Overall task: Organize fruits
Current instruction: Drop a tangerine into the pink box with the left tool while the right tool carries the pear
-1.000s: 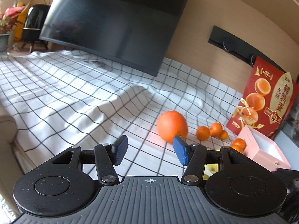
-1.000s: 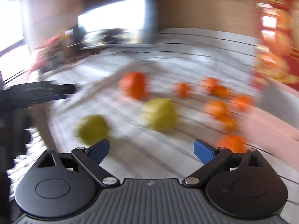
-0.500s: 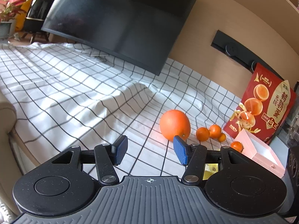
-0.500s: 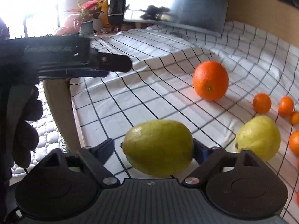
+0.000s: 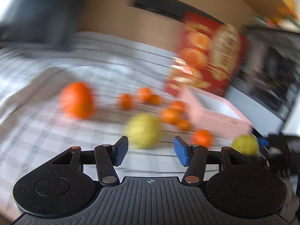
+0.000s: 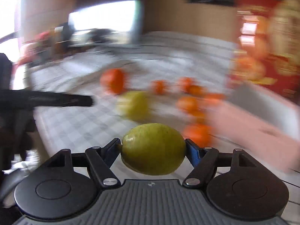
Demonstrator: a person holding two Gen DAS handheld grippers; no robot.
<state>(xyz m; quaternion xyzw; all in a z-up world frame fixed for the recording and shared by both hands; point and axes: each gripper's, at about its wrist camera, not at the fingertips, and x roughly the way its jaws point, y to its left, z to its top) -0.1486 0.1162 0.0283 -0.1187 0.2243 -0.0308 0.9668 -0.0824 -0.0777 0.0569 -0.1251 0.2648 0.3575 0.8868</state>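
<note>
The right gripper [image 6: 152, 149] pinches a lemon [image 6: 153, 148] between its blue pads, and its jaws are closing on it. The left gripper [image 5: 151, 152] has its jaws spread with nothing between them. A second lemon [image 5: 142, 131], an orange [image 5: 76, 99] and small oranges [image 5: 169, 115] lie on the checked cloth [image 5: 46, 131] near a pink box [image 5: 215, 120]. The red bag's [image 5: 206, 56] writing is too blurred to read.

Both views motion-smeared. Red bag [image 5: 204, 56] print unreadable, its lower edge hidden behind pink box [image 5: 215, 116]. Small oranges [image 5: 168, 112] smear together, count unclear. Right-wrist view: left gripper [image 6: 56, 99] cut off at left edge; screen [image 6: 103, 18] upper left blown out.
</note>
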